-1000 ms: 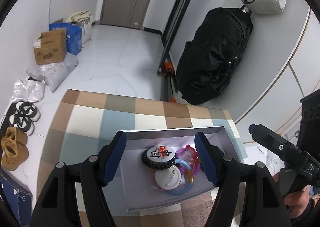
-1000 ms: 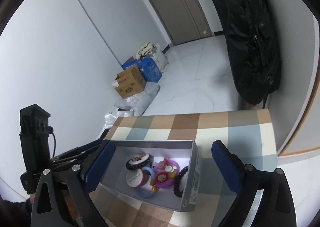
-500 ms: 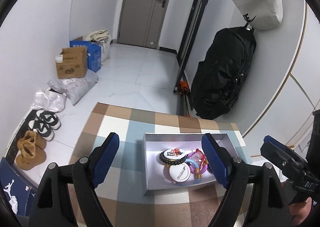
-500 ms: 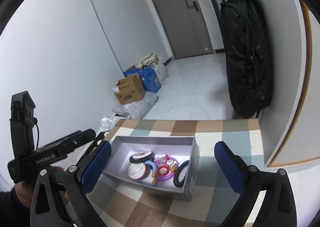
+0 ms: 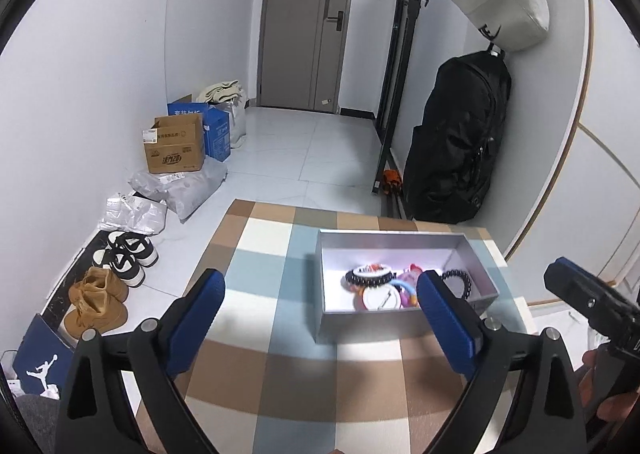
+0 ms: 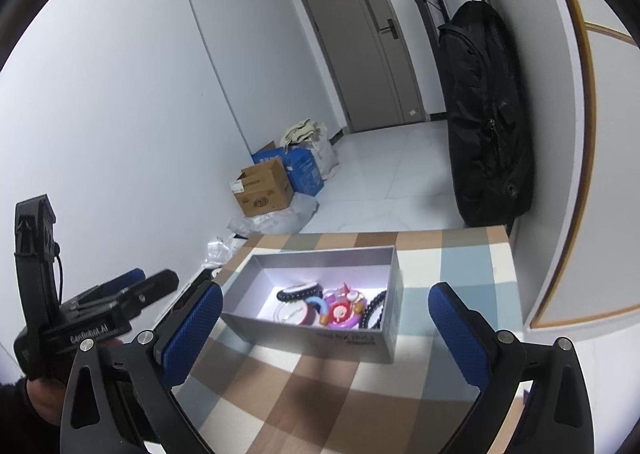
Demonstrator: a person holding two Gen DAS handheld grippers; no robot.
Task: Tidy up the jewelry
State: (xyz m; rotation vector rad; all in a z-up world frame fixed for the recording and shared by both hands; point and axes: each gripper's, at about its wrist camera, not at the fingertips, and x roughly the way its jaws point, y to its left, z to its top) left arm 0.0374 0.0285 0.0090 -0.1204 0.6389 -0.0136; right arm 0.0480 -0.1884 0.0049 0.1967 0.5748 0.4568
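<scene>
Jewelry (image 5: 382, 286) lies heaped in one open grey box (image 5: 404, 318) on the checked tablecloth (image 5: 260, 266). In the pile, two black bead bracelets can be counted, one ringing a round white badge (image 6: 298, 291) and one (image 6: 374, 308) leaning against the box's right wall; there is also one plain white round badge (image 5: 380, 300), one light blue ring (image 6: 316, 304) and a pink and purple piece (image 6: 342, 310) whose parts are too tangled to count.

Two grippers hover over the cloth, short of the box. The left gripper (image 5: 320, 318) has its jaws opening, already spread wide, with only cloth and the box's left half between them and nothing touched. The right gripper (image 6: 326, 328) also stands wide apart, gripping nothing, with the box seen between its blue pads.

On the floor beyond sit one brown carton (image 5: 174, 149), one blue carton (image 5: 216, 133), two pairs of shoes, and one black bag (image 5: 456, 141) against the wall.
</scene>
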